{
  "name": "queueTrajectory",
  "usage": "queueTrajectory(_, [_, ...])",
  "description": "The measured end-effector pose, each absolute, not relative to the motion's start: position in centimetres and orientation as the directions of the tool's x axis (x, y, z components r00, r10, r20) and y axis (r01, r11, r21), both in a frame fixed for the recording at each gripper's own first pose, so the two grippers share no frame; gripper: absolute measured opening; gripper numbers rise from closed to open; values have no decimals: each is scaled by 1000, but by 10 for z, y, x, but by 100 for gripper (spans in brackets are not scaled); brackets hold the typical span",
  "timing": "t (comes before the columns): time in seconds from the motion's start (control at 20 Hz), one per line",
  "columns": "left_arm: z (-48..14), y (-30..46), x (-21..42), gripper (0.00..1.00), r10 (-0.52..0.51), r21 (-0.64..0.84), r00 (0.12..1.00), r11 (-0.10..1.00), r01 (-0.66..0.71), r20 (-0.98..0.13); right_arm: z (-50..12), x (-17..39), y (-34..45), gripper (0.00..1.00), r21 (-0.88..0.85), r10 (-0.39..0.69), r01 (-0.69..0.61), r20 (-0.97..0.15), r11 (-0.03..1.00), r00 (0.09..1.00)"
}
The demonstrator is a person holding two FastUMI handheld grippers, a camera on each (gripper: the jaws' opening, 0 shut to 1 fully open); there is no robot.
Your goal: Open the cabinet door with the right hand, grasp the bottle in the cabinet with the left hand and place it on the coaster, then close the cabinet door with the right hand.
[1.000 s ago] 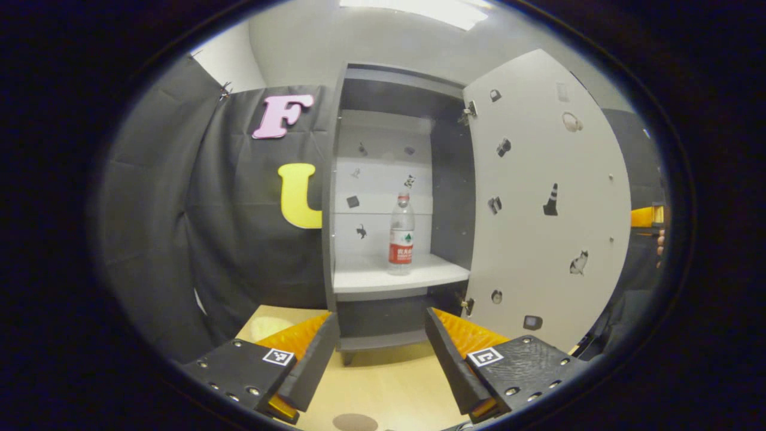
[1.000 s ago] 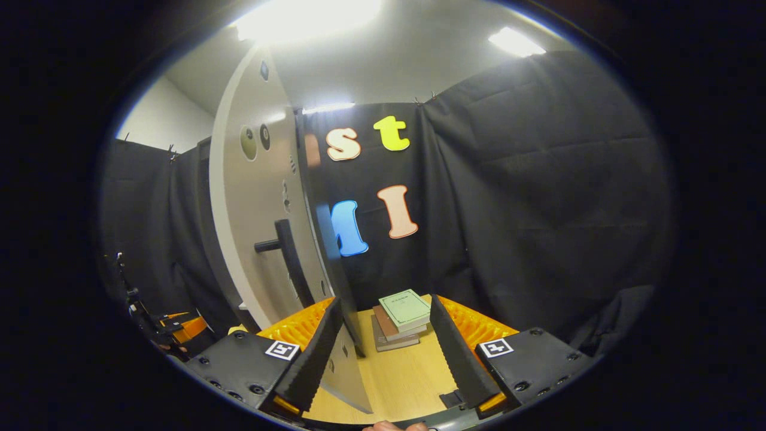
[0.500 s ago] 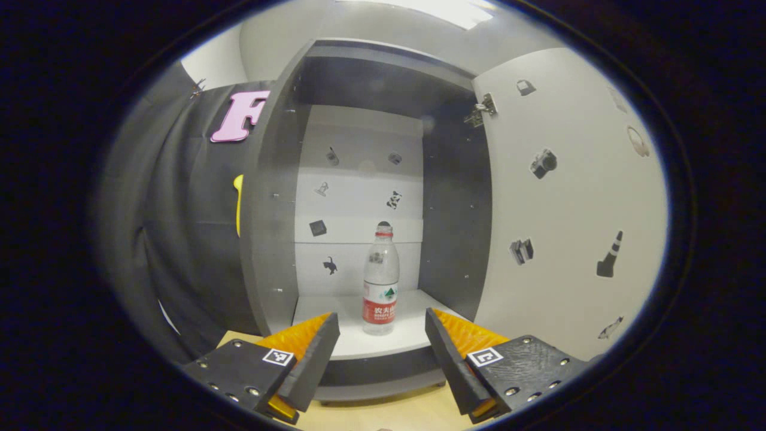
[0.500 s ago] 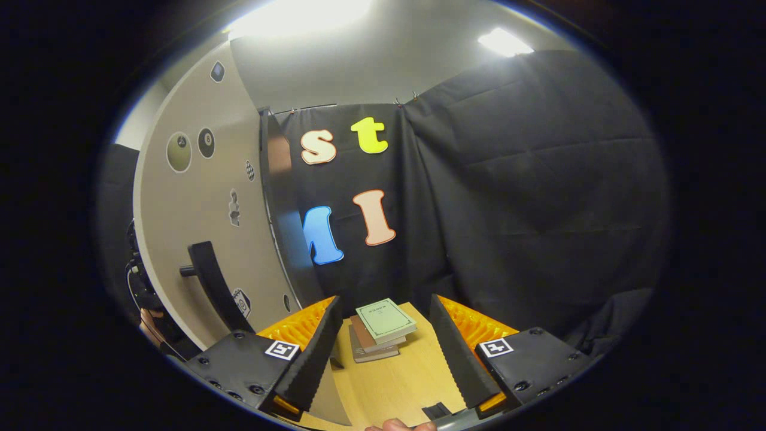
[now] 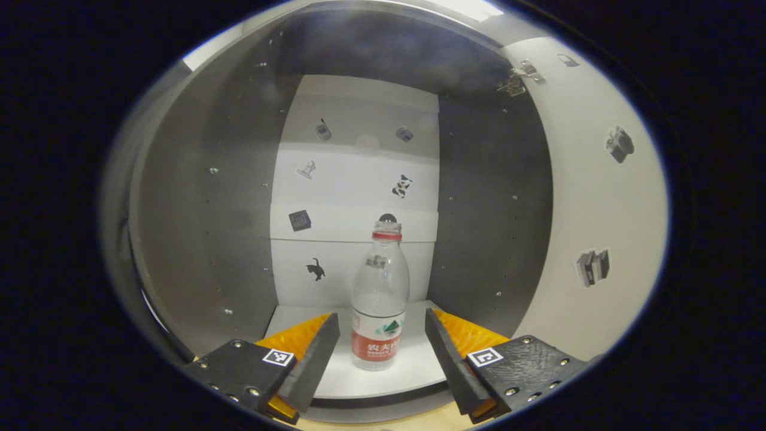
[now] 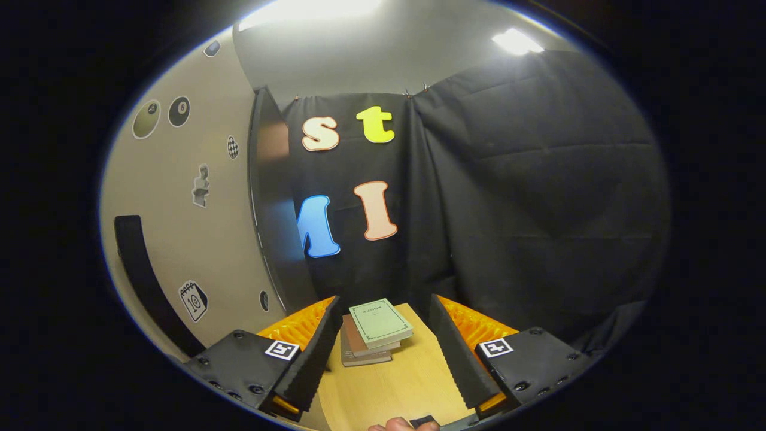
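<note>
In the left gripper view a clear plastic bottle [image 5: 380,299] with a red cap and red label stands upright on the white shelf [image 5: 413,368] inside the open cabinet. My left gripper [image 5: 381,353] is open, its fingers either side of the bottle's lower part and apart from it. The white cabinet door [image 5: 598,203] is swung open on the right. In the right gripper view my right gripper [image 6: 383,353] is open and holds nothing. The door's outer face [image 6: 179,221] with its dark bar handle [image 6: 140,269] lies to its left, out of its fingers.
A small stack of books [image 6: 371,332] lies on the wooden table [image 6: 395,389] just beyond the right gripper's fingers. Grey cabinet side walls [image 5: 203,209] close in on both sides of the left gripper. Black cloth hangs behind the table.
The left gripper has moved forward into the cabinet, so the bottle now stands between its fingers. The right gripper has drifted past the door handle, which now lies farther left.
</note>
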State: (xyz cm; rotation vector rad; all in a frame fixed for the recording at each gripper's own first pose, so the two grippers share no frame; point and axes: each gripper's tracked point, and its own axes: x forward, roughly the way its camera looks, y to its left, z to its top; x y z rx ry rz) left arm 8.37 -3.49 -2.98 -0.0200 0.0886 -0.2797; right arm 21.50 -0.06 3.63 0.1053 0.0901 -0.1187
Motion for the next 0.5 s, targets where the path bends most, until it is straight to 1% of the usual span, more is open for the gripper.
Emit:
queueTrajectory(0.15, [-33, -34, 92, 87, -255, -17, 962, 967, 255, -99, 30, 227, 2, 94, 92, -84, 95, -118, 991, 989])
queueTrajectory(0.2, [-34, -36, 94, 89, -259, -16, 960, 966, 259, -105, 28, 231, 3, 94, 85, -78, 89, -127, 992, 989])
queueTrajectory(0.25, [-34, -36, 95, 87, -261, -12, 960, 965, 261, -104, 27, 234, 4, 94, 80, -71, 82, -131, 993, 989])
queueTrajectory(0.35, [-38, -36, 98, 89, -258, -10, 959, 966, 259, -114, 28, 237, 6, 94, 68, -59, 68, -126, 995, 990])
queueTrajectory(0.4, [-38, -35, 100, 87, -256, -15, 960, 967, 256, -115, 30, 237, 5, 94, 62, -59, 66, -118, 996, 991])
queueTrajectory(0.45, [-39, -37, 104, 87, -260, -26, 959, 966, 258, -116, 30, 238, 4, 94, 58, -61, 68, -114, 996, 992])
queueTrajectory(0.5, [-43, -40, 107, 89, -267, -37, 957, 964, 265, -116, 30, 238, 3, 94, 58, -63, 70, -115, 996, 991])
